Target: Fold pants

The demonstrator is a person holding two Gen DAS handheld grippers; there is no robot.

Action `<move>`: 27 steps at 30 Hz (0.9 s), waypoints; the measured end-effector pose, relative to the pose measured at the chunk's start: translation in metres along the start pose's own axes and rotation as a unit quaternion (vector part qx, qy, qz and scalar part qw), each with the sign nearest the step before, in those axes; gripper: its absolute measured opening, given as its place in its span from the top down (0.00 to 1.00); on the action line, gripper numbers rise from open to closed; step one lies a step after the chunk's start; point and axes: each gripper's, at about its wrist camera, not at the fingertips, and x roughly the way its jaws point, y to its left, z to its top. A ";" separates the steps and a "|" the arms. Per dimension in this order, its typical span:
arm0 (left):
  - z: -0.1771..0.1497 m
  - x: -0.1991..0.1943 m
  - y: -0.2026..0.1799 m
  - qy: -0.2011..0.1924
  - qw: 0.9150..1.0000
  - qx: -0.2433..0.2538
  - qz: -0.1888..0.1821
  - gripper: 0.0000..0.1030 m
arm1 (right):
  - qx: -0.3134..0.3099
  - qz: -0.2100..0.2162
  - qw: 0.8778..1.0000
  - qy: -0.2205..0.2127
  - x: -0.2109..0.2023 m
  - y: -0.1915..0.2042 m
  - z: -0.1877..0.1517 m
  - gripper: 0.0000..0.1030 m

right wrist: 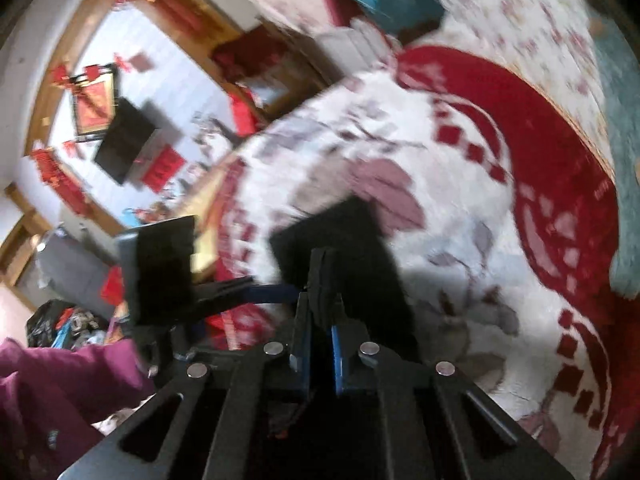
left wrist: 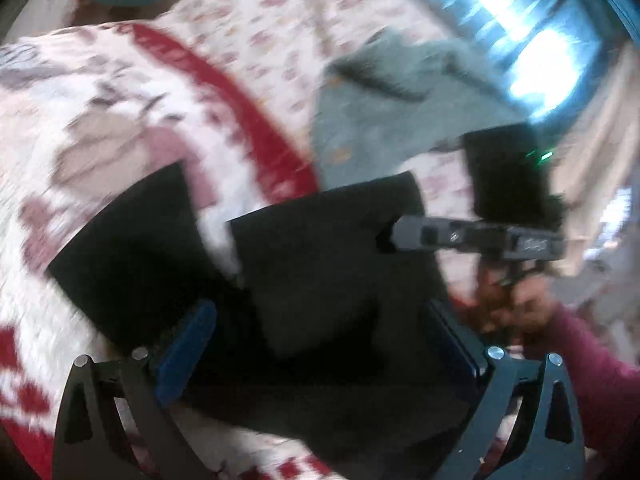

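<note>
While my left gripper point(left wrist: 320, 344) gapes around the black pants point(left wrist: 320, 264) on the bed point(left wrist: 120, 100), my right gripper point(right wrist: 320, 264) has its fingers point(right wrist: 316, 280) clamped on a pants edge at lower centre, ready to fold.

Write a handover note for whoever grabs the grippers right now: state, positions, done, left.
Left gripper: jaws wide open, black pants between the fingers, not pinched.
Right gripper: shut on an edge of the pants, reaching in from the right in the left wrist view.
Pants lie on the red-and-white floral bedspread, partly bunched.
Done: right side gripped.
Left: close left on the fabric, fold, flatten. Frames are blurred; fold stage unclear.
</note>
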 end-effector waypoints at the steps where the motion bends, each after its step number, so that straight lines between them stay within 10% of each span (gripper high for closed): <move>1: 0.003 -0.004 0.001 -0.004 1.000 0.001 -0.023 0.02 | -0.007 0.008 1.000 -0.004 -0.002 0.007 0.001 0.93; 10: 0.020 -0.032 0.012 -0.068 0.986 0.014 -0.149 0.00 | -0.062 0.098 0.993 -0.027 -0.024 0.058 0.013 0.93; 14: 0.022 -0.045 0.002 -0.095 0.967 0.045 -0.232 0.00 | -0.072 0.101 0.992 -0.020 -0.022 0.060 0.022 0.93; 18: 0.035 -0.041 -0.009 -0.101 0.986 0.065 -0.117 0.07 | -0.073 0.084 0.994 -0.018 -0.009 0.053 0.041 0.93; 20: 0.043 -0.035 -0.005 -0.090 0.993 0.053 -0.049 0.68 | -0.086 0.054 0.995 -0.014 0.000 0.053 0.057 0.92; 27: 0.056 -0.024 0.013 -0.089 0.986 -0.004 0.144 0.88 | -0.105 -0.115 0.988 0.021 0.066 0.028 0.098 0.85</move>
